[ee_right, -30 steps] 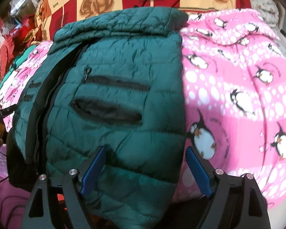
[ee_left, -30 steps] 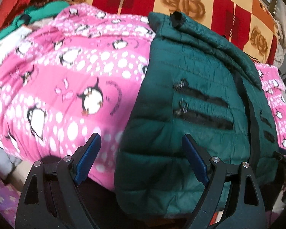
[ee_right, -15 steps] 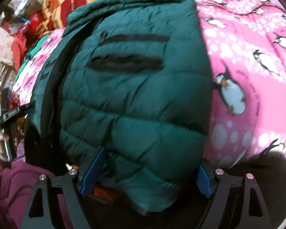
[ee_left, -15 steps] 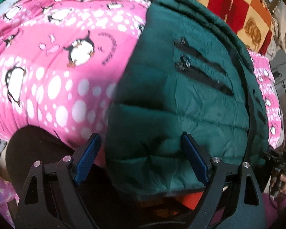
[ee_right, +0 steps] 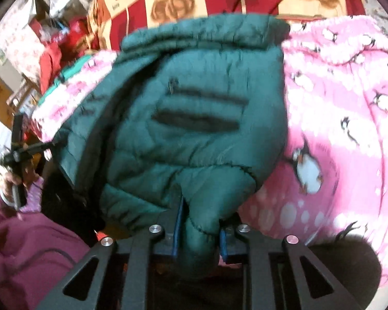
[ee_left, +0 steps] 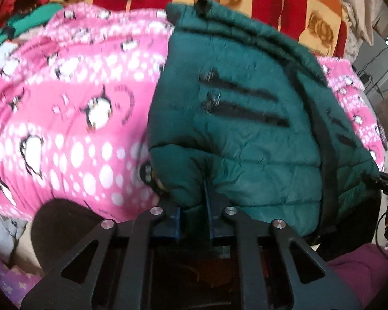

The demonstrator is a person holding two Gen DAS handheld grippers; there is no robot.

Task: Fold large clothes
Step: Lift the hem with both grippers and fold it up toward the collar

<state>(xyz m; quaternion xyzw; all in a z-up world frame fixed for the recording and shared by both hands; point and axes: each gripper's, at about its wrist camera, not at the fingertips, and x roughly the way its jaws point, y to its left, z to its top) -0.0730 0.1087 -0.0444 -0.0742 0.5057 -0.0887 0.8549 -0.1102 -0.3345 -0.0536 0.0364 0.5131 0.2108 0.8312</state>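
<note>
Puffy quilted green jacket, hem bunched in both tongs, fleecy pink blanket

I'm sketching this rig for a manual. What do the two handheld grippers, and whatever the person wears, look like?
Both look alike. The left gripper and the right gripper have black frames with triangular cut-outs, round silver screw heads at the linkage joints, and flat blue pads on the fingers. A dark cable lies across the person's magenta clothing; a pink patterned cuff shows at one wrist.
</note>
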